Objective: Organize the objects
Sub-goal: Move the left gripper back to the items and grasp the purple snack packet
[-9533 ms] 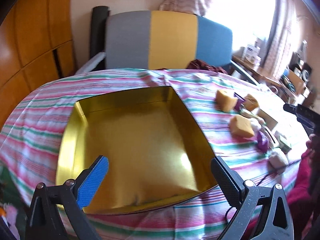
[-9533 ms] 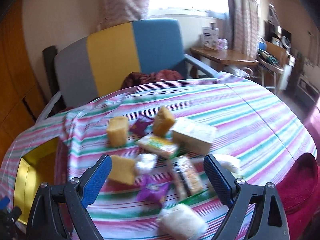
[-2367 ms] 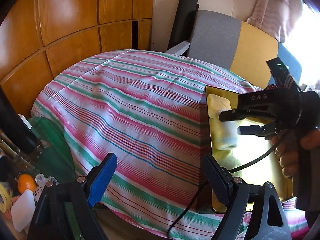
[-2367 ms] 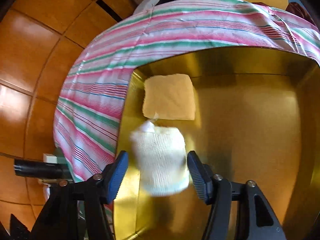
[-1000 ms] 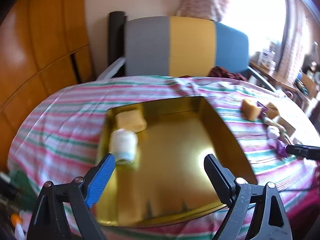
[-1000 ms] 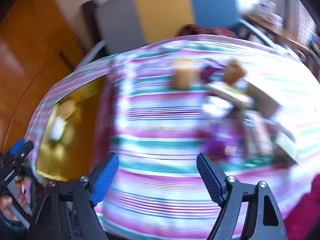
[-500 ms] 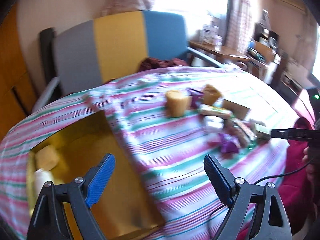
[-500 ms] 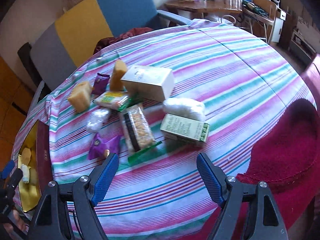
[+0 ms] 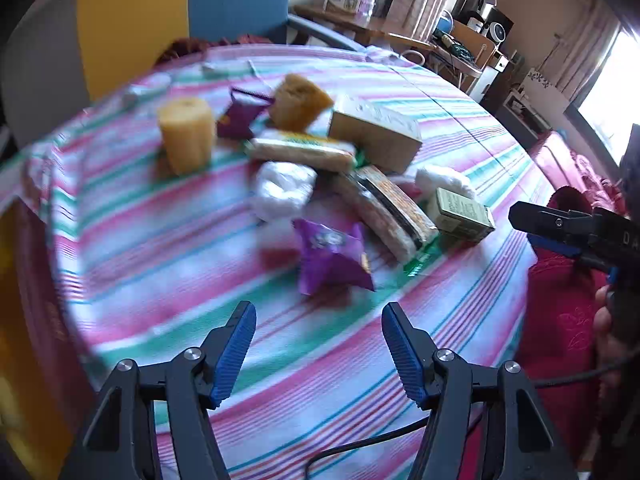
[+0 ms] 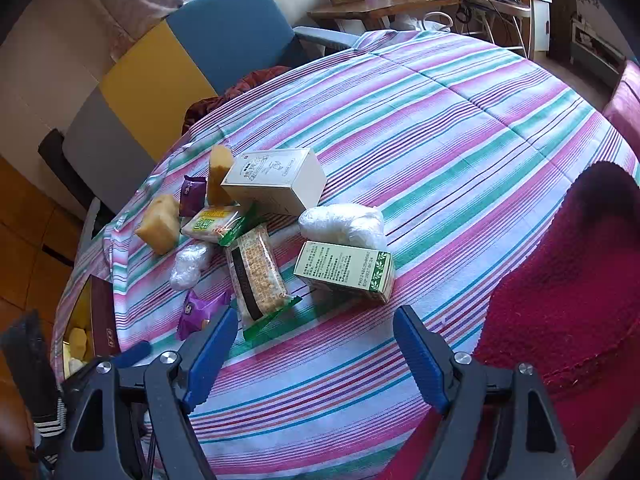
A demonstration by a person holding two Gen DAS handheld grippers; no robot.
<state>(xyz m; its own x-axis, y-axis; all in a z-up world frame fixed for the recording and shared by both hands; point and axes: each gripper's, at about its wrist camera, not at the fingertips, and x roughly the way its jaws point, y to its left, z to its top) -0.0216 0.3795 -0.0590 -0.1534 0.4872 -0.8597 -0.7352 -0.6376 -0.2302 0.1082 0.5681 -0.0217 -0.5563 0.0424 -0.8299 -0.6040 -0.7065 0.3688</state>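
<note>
Your left gripper has swung from the gold tin to the purple packet; jaws narrowing, empty. Right gripper released, empty.

Your goods sit bunched on the striped cloth: the big box at the back, the small box nearest you to the right, the cracker pack left of it, the tin off at far left, a chair behind.
</note>
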